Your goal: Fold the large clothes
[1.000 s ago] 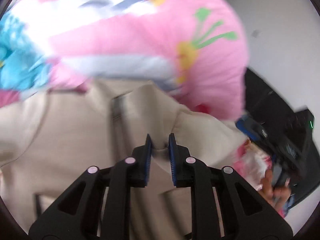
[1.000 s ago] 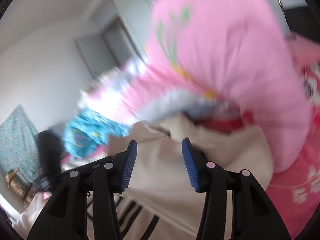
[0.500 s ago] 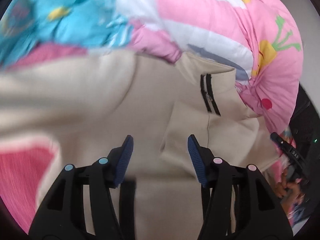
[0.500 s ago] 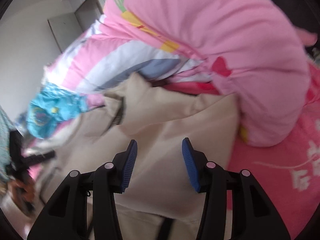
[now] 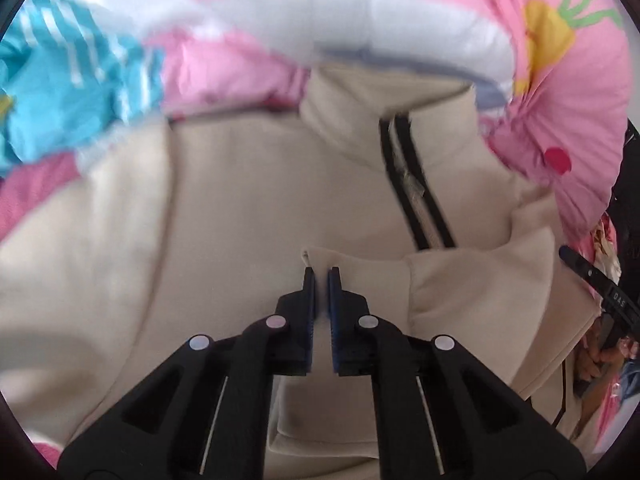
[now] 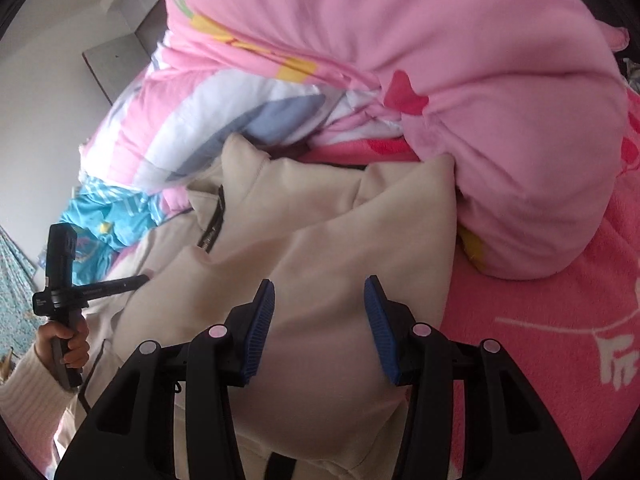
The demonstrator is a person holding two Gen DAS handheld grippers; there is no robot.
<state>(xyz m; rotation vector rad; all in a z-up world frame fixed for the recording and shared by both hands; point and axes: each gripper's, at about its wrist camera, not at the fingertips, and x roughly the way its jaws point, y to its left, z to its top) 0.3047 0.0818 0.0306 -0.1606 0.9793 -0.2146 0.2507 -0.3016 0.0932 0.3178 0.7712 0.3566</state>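
Note:
A cream zip-up jacket (image 5: 248,200) with a black-edged zipper (image 5: 416,196) lies spread on a pink bed. My left gripper (image 5: 321,274) is shut on the edge of a folded-over cream sleeve flap (image 5: 360,264) in the middle of the jacket. In the right wrist view the same jacket (image 6: 320,240) fills the centre. My right gripper (image 6: 319,292) is open and hovers over the jacket's folded sleeve, holding nothing. The left gripper (image 6: 136,280) shows at the left of that view, held in a hand.
A bulky pink, white and blue quilt (image 6: 440,80) is piled behind the jacket's collar and also shows in the left wrist view (image 5: 360,20). A pink bedsheet (image 6: 560,340) lies to the right. A turquoise cloth (image 5: 60,80) sits at the left.
My left gripper was shut on the jacket, opened half a second ago, and has shut again on the sleeve flap. The right gripper stayed open and moved lower over the jacket.

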